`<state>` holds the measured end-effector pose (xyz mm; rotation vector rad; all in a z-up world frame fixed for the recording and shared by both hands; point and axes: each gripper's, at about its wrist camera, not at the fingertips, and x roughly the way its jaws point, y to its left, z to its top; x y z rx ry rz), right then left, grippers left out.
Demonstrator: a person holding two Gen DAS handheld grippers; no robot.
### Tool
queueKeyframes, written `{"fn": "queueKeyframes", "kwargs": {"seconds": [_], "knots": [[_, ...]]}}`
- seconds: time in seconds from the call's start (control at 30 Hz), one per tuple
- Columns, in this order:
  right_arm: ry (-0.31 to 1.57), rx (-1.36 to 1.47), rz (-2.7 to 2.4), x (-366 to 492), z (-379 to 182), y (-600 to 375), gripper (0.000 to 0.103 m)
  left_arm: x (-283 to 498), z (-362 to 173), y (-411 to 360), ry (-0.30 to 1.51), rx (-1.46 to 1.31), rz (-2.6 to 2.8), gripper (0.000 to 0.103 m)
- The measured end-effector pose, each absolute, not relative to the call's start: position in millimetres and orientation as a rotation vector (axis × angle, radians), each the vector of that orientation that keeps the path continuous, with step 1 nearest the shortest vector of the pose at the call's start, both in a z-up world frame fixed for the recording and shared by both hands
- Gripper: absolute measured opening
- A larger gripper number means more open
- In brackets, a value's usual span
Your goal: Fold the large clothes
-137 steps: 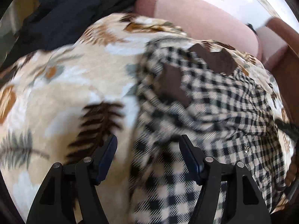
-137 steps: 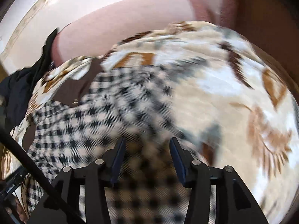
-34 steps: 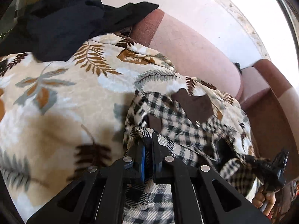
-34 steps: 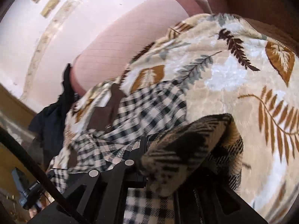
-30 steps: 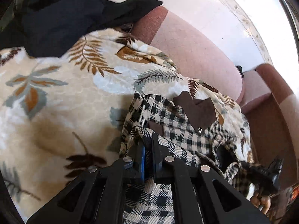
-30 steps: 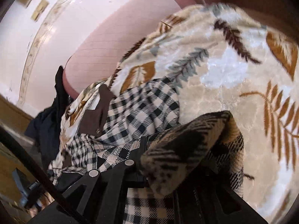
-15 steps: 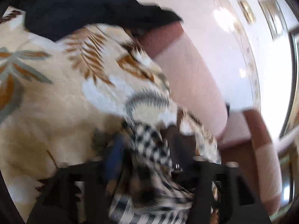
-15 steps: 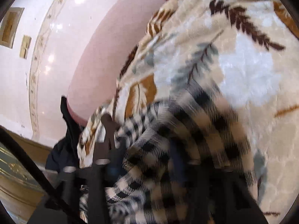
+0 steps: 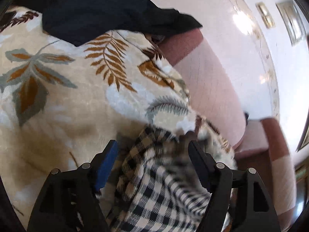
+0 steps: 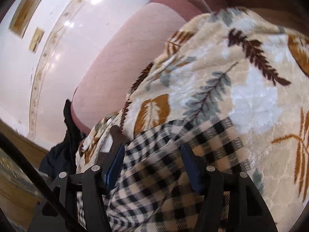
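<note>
Two grippers hang over a black-and-cream checked shirt [image 9: 154, 199] that lies bunched on a beige leaf-print blanket [image 9: 67, 100] spread over a pink sofa [image 9: 212, 89]. The left gripper [image 9: 152, 150] has its fingers spread wide, with the shirt's folded edge lying between them and blurred by motion; whether the pads touch the cloth cannot be told. The right gripper [image 10: 152, 155] is likewise spread apart, its blue-lined fingers on either side of the checked fabric [image 10: 173, 174], pinching nothing. A dark brown patch of the shirt [image 10: 116, 135] shows just beyond the right gripper's left finger. A black garment [image 9: 100, 9] lies heaped at the far edge of the blanket, against the sofa back.
</note>
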<state>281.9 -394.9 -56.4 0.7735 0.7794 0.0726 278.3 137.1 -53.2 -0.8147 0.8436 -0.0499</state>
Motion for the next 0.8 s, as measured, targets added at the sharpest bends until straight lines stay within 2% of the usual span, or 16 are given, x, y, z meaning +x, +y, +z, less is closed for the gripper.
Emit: {"fn": "queueKeyframes", "kwargs": {"seconds": [0.2,0.47,0.5,0.53,0.57,0.63,0.67,0.8], "knots": [[0.809,0.531,0.159,278,-40,-335,0.065,263,-55,116,0.912,-0.574,-0.055,0.074],[0.897,0.241,0.33,272,-51,-228,0.063,235,-78,91,1.029,-0.319,-0.122,0.074],[0.903,0.226,0.35,272,-52,-219,0.058,234,-80,88,1.042,-0.3,-0.135,0.061],[0.916,0.202,0.379,272,-54,-204,0.056,233,-82,83,1.063,-0.278,-0.165,0.024],[0.927,0.181,0.392,272,-57,-194,0.055,233,-85,79,1.094,-0.255,-0.191,0.01],[0.942,0.13,0.386,277,-62,-178,0.051,227,-85,75,1.109,-0.206,-0.182,0.006],[0.954,0.11,0.38,282,-67,-172,0.043,224,-83,74,1.105,-0.187,-0.183,0.005],[0.982,0.119,0.316,304,-86,-169,0.042,208,-81,79,1.112,-0.169,-0.193,0.005]]}}
